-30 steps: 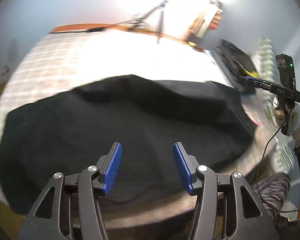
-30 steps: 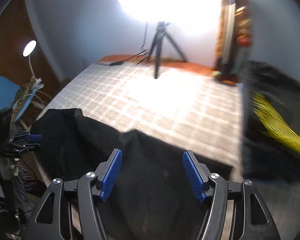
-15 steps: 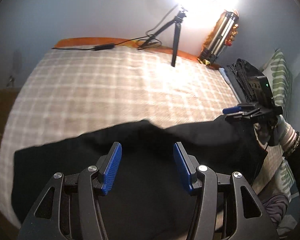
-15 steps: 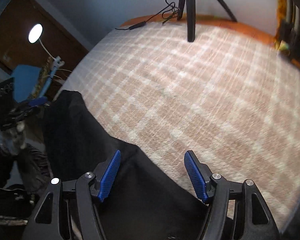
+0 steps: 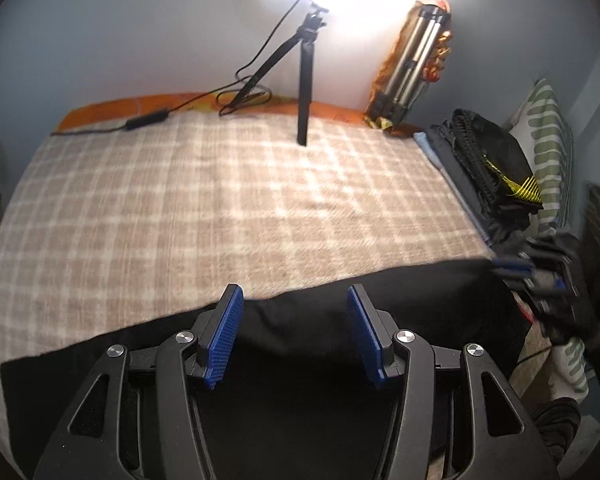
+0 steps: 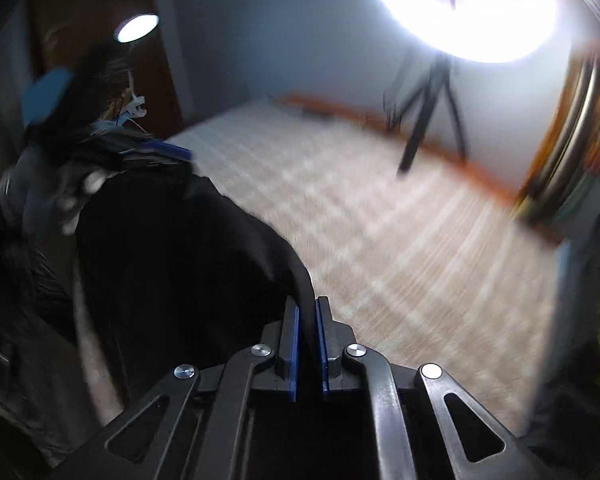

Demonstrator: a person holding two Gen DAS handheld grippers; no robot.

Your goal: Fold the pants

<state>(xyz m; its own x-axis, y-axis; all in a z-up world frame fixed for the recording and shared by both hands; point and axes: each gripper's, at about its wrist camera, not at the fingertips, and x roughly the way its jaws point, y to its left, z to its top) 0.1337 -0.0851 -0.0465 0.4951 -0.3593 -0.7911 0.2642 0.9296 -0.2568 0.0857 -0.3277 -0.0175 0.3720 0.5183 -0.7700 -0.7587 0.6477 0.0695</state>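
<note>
Black pants (image 5: 300,364) lie spread along the near edge of a checked bed cover (image 5: 180,208). My left gripper (image 5: 294,336) is open just above the cloth's far edge, its blue pads apart and not pressing on anything. In the right wrist view the blue pads of my right gripper (image 6: 307,344) are together on a raised edge of the pants (image 6: 172,248). That right gripper (image 5: 532,276) shows blurred at the pants' right end in the left wrist view. The left gripper (image 6: 156,152) is a blur at the far left of the right wrist view.
A tripod (image 5: 304,80) with a bright ring light stands at the back of the bed. Folded dark clothes (image 5: 484,160) are stacked at the right edge beside a green-striped pillow (image 5: 548,140). A cable (image 5: 148,122) runs along the back.
The right gripper's jaws went from wide apart to shut on the pants' edge. The pants now cover less of the bed and sit nearer its front edge. Both views have swung.
</note>
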